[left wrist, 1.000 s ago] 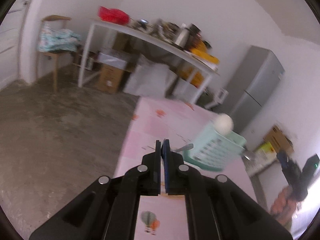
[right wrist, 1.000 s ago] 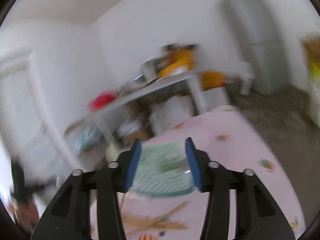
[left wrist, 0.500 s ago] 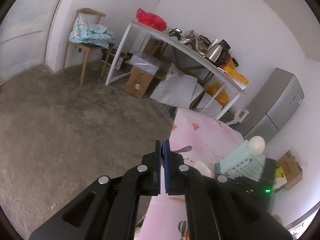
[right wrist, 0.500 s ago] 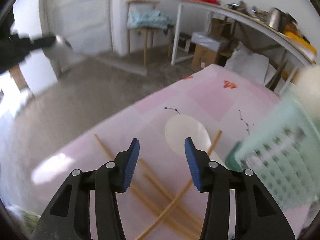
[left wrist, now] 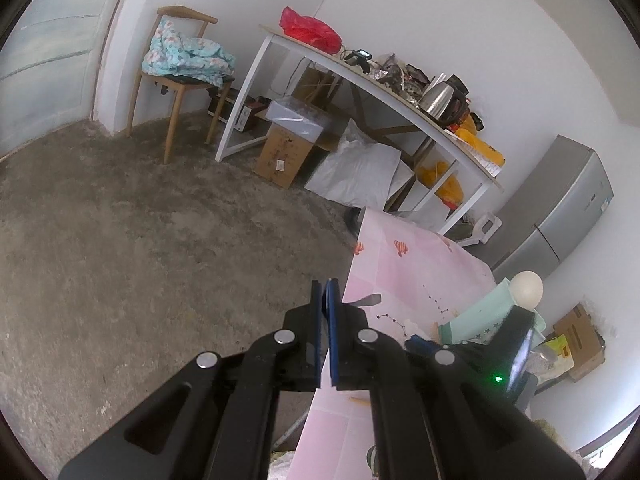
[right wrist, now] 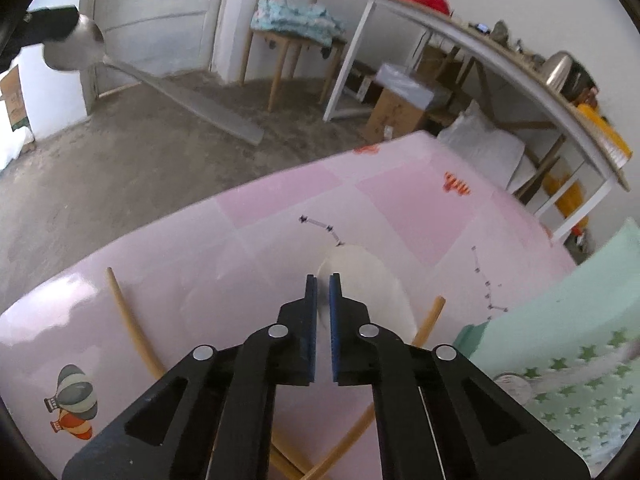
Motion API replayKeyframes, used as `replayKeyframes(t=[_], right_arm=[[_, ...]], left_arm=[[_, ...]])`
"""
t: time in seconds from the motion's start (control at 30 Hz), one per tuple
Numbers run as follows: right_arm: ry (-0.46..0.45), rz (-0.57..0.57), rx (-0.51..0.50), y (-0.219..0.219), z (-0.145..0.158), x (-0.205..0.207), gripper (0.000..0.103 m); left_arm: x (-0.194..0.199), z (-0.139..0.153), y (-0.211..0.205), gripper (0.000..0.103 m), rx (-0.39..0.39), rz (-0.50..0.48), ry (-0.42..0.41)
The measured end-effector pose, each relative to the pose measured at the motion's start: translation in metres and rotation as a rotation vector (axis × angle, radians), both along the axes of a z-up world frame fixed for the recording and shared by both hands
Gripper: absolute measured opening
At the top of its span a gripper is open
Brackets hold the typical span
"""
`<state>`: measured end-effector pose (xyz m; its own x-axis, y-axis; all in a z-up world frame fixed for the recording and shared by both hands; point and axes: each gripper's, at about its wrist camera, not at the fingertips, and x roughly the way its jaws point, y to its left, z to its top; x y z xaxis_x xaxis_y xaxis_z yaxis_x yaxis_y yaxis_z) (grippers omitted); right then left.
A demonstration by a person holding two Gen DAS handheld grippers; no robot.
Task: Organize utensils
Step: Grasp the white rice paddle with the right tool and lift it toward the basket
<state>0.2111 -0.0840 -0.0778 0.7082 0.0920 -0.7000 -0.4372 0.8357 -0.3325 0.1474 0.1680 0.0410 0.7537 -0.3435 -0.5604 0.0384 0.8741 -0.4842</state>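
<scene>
The right tool [right wrist: 323, 284] is low over the pink desk [right wrist: 280, 208], pointing down at it, and its blue pads are clenched to a thin slit. Right at the tips lies a white oval piece [right wrist: 368, 292], flat on the cloth around the middle of the desk. A sliver of white shows in the slit, but whether the pads actually pinch it cannot be told.

Wooden chopsticks are scattered around that tool. One [right wrist: 128, 320] runs off to its left toward the near edge of the desk. Another [right wrist: 428, 320] slants out from under the white piece on the right. More cross each other close to the near edge, partly hidden under the tool's black body.

On the right side of the desk stands the mint-green basket [right wrist: 580, 340] with its star pattern, just beside the right tool. In the left wrist view the same basket [left wrist: 476, 316] sits behind the right tool's black housing [left wrist: 516, 340], with a white ball [left wrist: 528, 286] poking up at its top.

Now the left tool [left wrist: 325, 292]: clenched tight, pads together, held up off the desk just past its left edge, with bare concrete floor [left wrist: 160, 260] beneath. It is gripping a metal spoon [left wrist: 366, 300], a grey end of which juts out to the right of the pads. The right wrist view confirms it. High in the top left corner is the left tool [right wrist: 52, 26], with the shiny spoon [right wrist: 76, 48] in its grasp and the long handle slanting away in mid-air, well apart from the basket.
</scene>
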Motion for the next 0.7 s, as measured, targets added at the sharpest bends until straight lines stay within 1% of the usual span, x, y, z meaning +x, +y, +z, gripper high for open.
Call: replayKeyframes(t=[0.07,0.2,0.33,0.43,0.63,0.7], right_arm=[[-0.046,0.003,0.047,-0.006,0.013,-0.008,0.001],[-0.129,0.003,0.174,-0.023,0.044,-0.025,0.000],[-0.198,0.013,0.341,-0.044,0.076,-0.043,0.000],[-0.244,0.024,0.446,-0.057,0.097,-0.052,0.000],[-0.292,0.044,0.654,-0.083,0.135,-0.060,0.000],[-0.306,0.050,0.707,-0.092,0.146,-0.063,0.000]], left_arm=[[0.000,0.000,0.000,0.002,0.002,0.001,-0.002],[0.003,0.004,-0.003,0.002,0.007,0.000,-0.009],[0.002,0.010,-0.009,0.002,0.017,-0.003,-0.023],[0.001,0.014,-0.013,0.002,0.023,-0.010,-0.031],[-0.003,0.019,-0.022,0.002,0.029,-0.028,-0.045],[-0.004,0.021,-0.025,0.002,0.029,-0.033,-0.050]])
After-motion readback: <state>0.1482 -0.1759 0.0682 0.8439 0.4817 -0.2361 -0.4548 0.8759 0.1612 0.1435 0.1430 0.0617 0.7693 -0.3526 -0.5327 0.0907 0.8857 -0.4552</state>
